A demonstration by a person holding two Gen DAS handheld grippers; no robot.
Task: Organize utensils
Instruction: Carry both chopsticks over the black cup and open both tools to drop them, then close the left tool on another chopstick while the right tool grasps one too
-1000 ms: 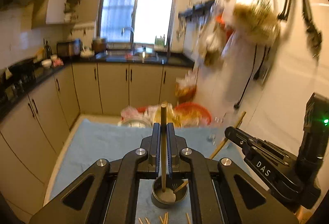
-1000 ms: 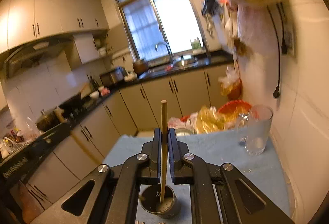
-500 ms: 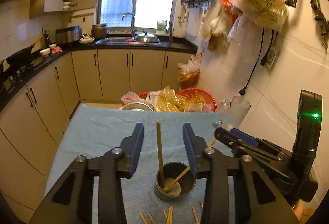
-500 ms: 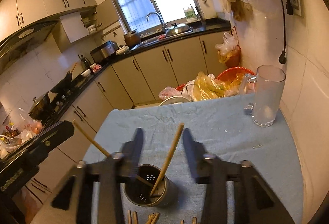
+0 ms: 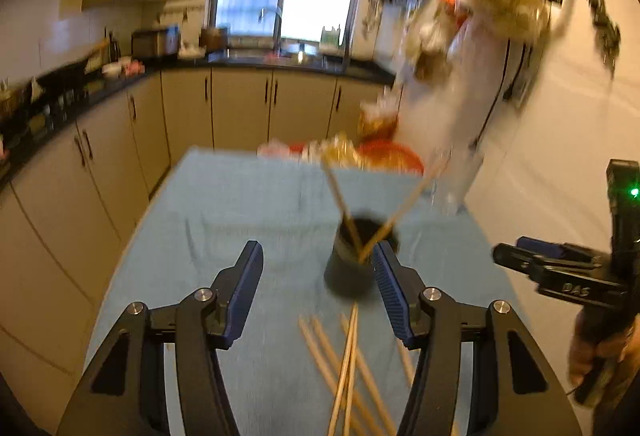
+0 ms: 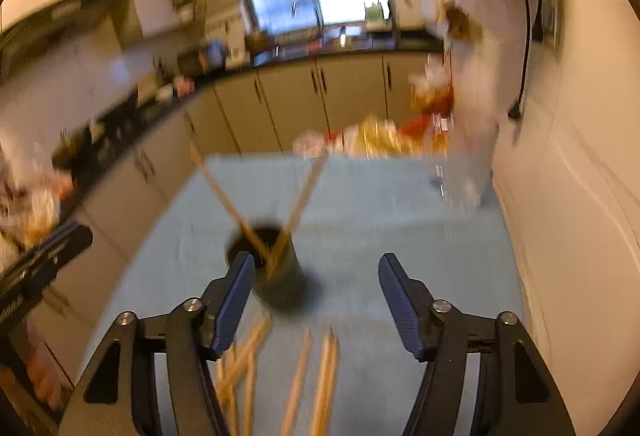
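Kitchen table [image 5: 224,204]: our left gripper [image 5: 318,292] & right gripper [image 6: 316,294] were opening, empty; two chopsticks [image 5: 340,204] leaned in holder [image 5: 352,264] mid-table.

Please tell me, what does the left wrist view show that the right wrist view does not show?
Only the left wrist view shows the right gripper from the side and the hand holding it.

Only the right wrist view shows the left gripper from outside, at its left edge.

Both show the dark cup with two chopsticks inside, loose chopsticks on the blue cloth, and empty, opening jaws.
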